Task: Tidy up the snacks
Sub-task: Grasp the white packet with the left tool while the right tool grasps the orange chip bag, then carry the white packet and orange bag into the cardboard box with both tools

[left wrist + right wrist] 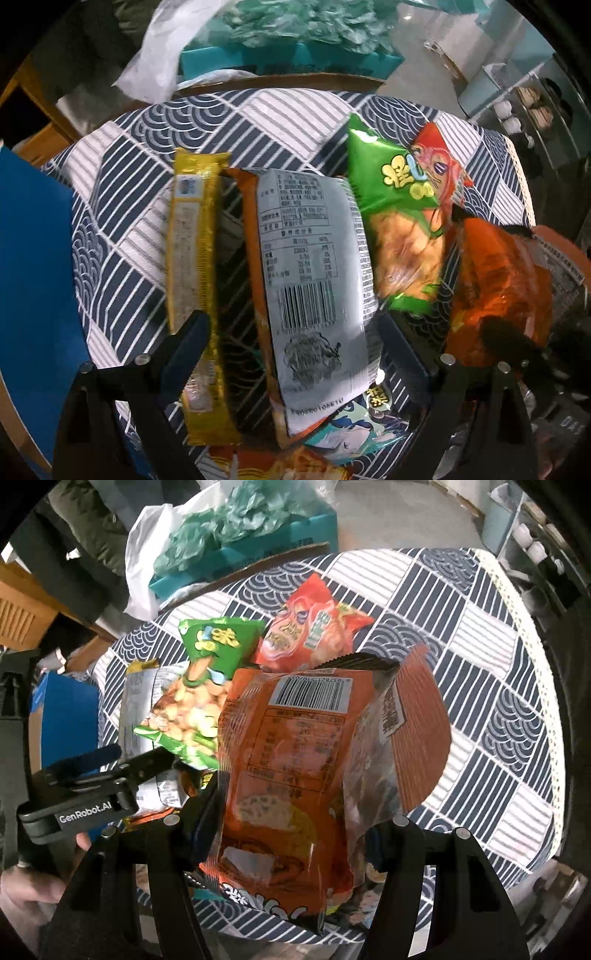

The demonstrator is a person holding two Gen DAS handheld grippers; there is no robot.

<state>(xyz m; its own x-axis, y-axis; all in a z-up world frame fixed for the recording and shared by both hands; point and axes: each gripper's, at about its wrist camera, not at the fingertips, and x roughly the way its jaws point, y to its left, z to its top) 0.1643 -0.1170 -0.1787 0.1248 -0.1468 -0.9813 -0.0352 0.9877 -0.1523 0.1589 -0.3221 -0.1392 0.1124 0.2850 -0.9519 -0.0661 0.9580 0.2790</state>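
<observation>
A: Left wrist view first?
B: The left gripper [291, 332] has its jaws apart, straddling the orange packet with the grey barcode label [314, 280] lying on the blue-and-white patterned tablecloth [122, 206]; a long gold wrapper [195, 258] lies just left, a green crinkled snack bag [399, 206] on the right.
A: And the right wrist view?
B: The right gripper [291, 830] is clamped on an orange translucent snack bag [295, 768], held between its jaws above the cloth [480, 657]. A red bag [310, 627] lies farther off.
</observation>
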